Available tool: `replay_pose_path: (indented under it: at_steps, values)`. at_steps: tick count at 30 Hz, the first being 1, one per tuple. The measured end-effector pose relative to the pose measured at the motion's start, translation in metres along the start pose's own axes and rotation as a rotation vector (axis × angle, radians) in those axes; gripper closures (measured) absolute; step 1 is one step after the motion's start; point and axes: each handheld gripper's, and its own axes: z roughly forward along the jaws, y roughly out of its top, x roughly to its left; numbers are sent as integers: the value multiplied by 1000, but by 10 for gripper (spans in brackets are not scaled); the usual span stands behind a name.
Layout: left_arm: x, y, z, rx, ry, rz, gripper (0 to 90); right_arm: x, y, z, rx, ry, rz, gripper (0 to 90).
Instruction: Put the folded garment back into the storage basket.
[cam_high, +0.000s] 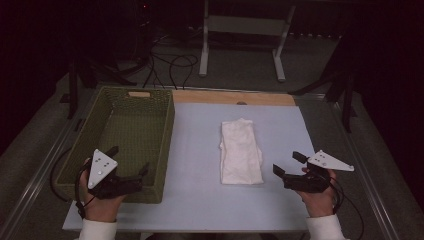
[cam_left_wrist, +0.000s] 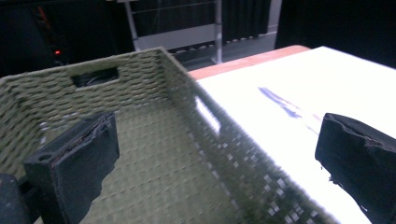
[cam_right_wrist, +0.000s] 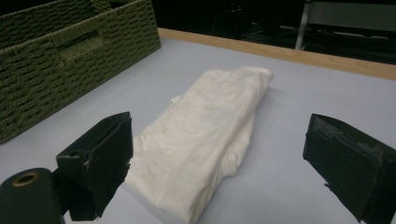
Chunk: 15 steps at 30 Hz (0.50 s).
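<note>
A folded white cloth (cam_high: 240, 152) lies lengthwise on the pale mat, right of centre; the right gripper view has the cloth (cam_right_wrist: 205, 135) just ahead. An empty green woven basket (cam_high: 150, 131) stands at the left. My left gripper (cam_high: 131, 161) hovers open over the basket's near right corner, and its own view looks along the basket wall (cam_left_wrist: 205, 135) with one jaw on each side of it. My right gripper (cam_high: 289, 163) is open a short way right of the cloth's near end, its jaws pointing toward it with nothing between them.
The pale mat (cam_high: 195, 150) covers a table with a wooden strip (cam_high: 230, 97) along its far edge. A white frame (cam_high: 245, 25) and black cables (cam_high: 170, 62) lie on the floor beyond. Dark stands flank the table.
</note>
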Motion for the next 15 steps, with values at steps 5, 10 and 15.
replay_pose_path:
  at_steps: [5, 10, 15]
  values:
    - [-6, 7, 7, 2, -22, 2, 3, 2, 6, 4, -1, 2, -15, 84]
    - [-13, 13, 15, 8, -39, 17, 3, 4, 11, 8, 0, 7, -27, 84]
    - [-19, 20, 23, 7, -55, 24, 3, 4, 15, 10, 3, 0, -26, 85]
